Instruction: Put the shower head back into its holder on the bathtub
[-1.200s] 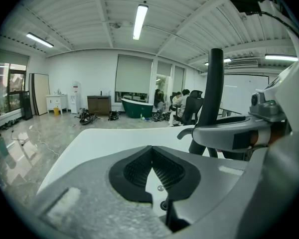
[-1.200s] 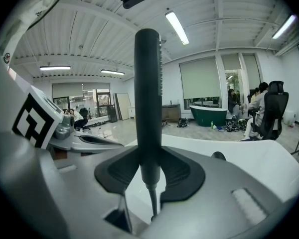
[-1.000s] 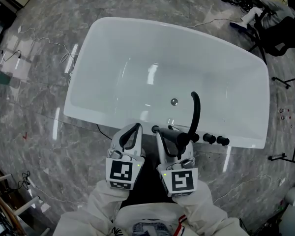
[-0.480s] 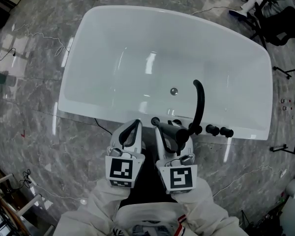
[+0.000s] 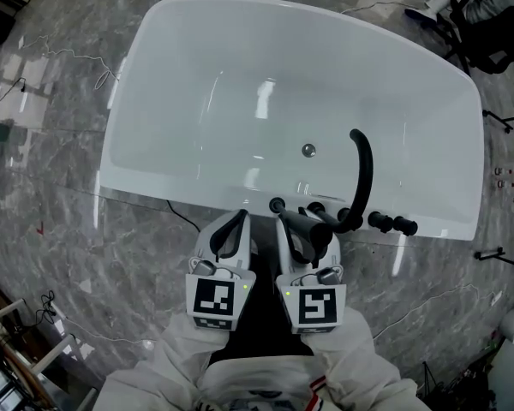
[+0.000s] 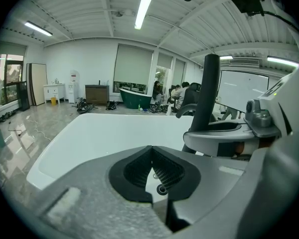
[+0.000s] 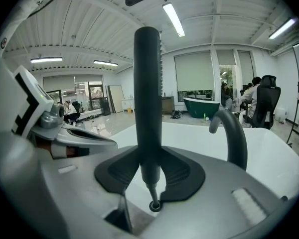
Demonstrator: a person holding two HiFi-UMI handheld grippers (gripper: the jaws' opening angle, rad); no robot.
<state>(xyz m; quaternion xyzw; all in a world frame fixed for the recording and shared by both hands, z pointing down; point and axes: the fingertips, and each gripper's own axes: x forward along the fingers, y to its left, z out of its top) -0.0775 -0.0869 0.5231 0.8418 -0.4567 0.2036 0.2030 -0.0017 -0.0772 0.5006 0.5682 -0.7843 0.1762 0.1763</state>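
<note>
A white bathtub (image 5: pixel 180 24) lies below me, with a curved black spout (image 5: pixel 361 174) on its near rim. The holder (image 5: pixel 277 204) is a small black ring on that rim, left of the spout. My right gripper (image 5: pixel 307 229) is shut on the black shower head (image 5: pixel 313 227). In the right gripper view the shower head (image 7: pixel 147 98) stands upright between the pads, its thin lower end just above the holder (image 7: pixel 153 205). My left gripper (image 5: pixel 234 223) hangs beside it on the left, shut and holding nothing; its tips (image 6: pixel 150 151) meet above the holder (image 6: pixel 162 189).
Two black knobs (image 5: pixel 392 224) sit on the rim right of the spout (image 7: pixel 234 133). A drain (image 5: pixel 308 150) shows in the tub floor. Cables trail over the grey marble floor (image 5: pixel 60 229), and chairs and stands are at the upper right.
Both grippers have sunk toward the tub's near rim, the right one still holding the shower head. The head view has shifted, so the tub sits higher in the picture.
</note>
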